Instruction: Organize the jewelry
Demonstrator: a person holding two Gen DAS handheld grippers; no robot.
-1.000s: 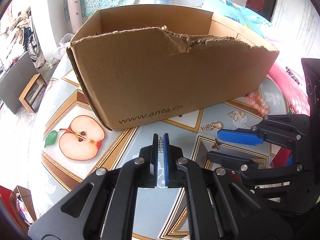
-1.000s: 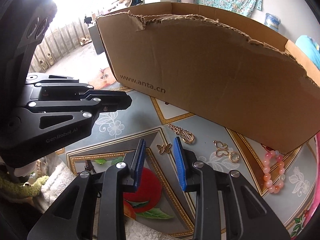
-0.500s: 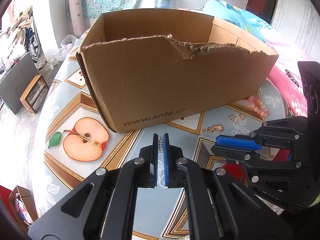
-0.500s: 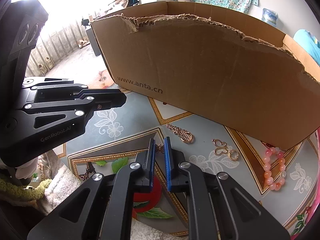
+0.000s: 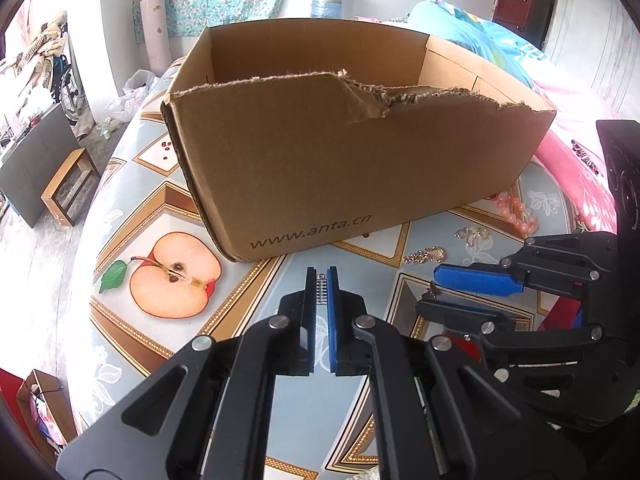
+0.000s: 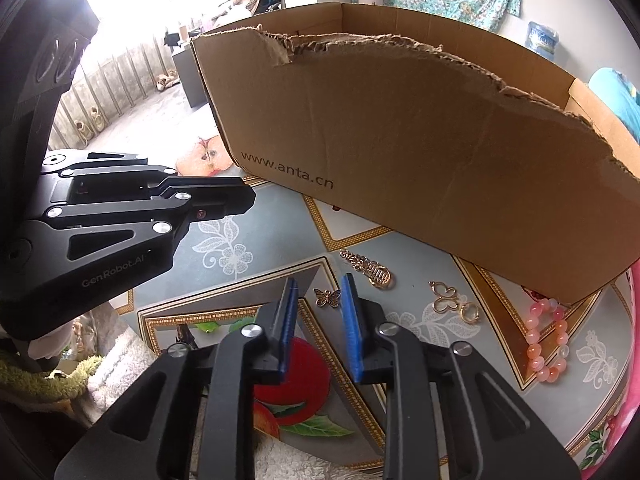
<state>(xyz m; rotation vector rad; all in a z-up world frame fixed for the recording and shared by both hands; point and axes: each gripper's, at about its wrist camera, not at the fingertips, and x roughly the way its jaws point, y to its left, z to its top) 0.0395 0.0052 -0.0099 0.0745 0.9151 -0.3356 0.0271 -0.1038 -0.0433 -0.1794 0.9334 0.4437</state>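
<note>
Two: left hand-held gripper (image 5: 321,285) pinching silver jewelry piece (image 5: 321,290).

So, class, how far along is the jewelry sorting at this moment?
Done: nothing visibly; the cardboard box floor is hidden. In hand: the left gripper clamps a small silver strip; the right gripper is open at the butterfly charm. Left on the table: gold pendant, butterfly-outline charm, pink bead bracelet.

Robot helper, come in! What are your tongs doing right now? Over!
Left tongs shut on small silver rhinestone piece. Right tongs open around butterfly charm on table. Cardboard box just ahead, nothing in the way.
</note>
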